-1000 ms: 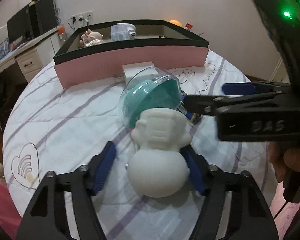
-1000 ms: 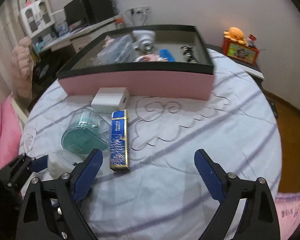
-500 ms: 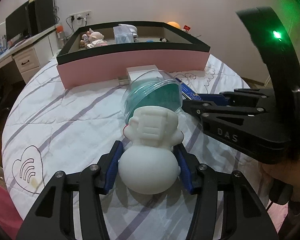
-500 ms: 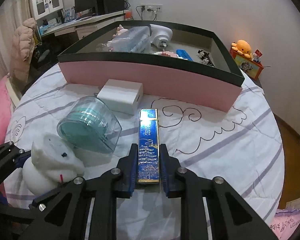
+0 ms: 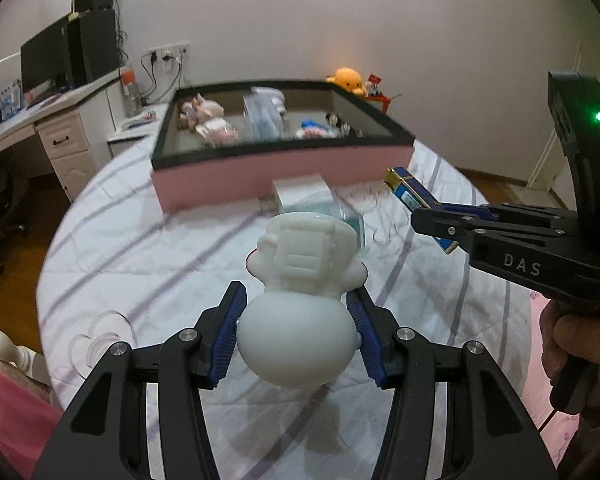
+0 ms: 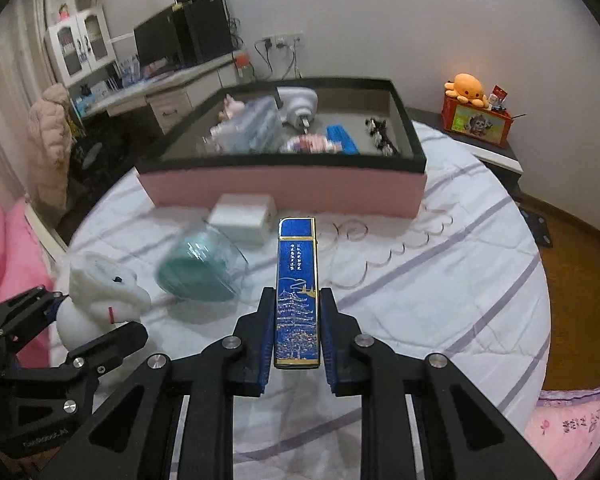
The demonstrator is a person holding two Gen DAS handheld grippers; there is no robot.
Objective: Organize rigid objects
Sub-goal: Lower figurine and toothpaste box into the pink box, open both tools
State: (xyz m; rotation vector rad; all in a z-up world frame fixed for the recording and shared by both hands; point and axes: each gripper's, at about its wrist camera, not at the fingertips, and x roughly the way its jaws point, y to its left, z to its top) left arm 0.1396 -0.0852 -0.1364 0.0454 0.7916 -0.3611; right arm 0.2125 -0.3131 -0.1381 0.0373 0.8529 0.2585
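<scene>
Two grips are made, so the carrying step is in hand: the left gripper (image 5: 296, 330) has its jaws clamped on the round base of the white figurine (image 5: 300, 296), and the right gripper (image 6: 296, 336) pinches the blue slim box (image 6: 297, 296), both seemingly lifted off the bed. Next, each must travel toward twelve o'clock over the pink-walled tray (image 6: 284, 190) and release inside, clear of the things already there.
</scene>
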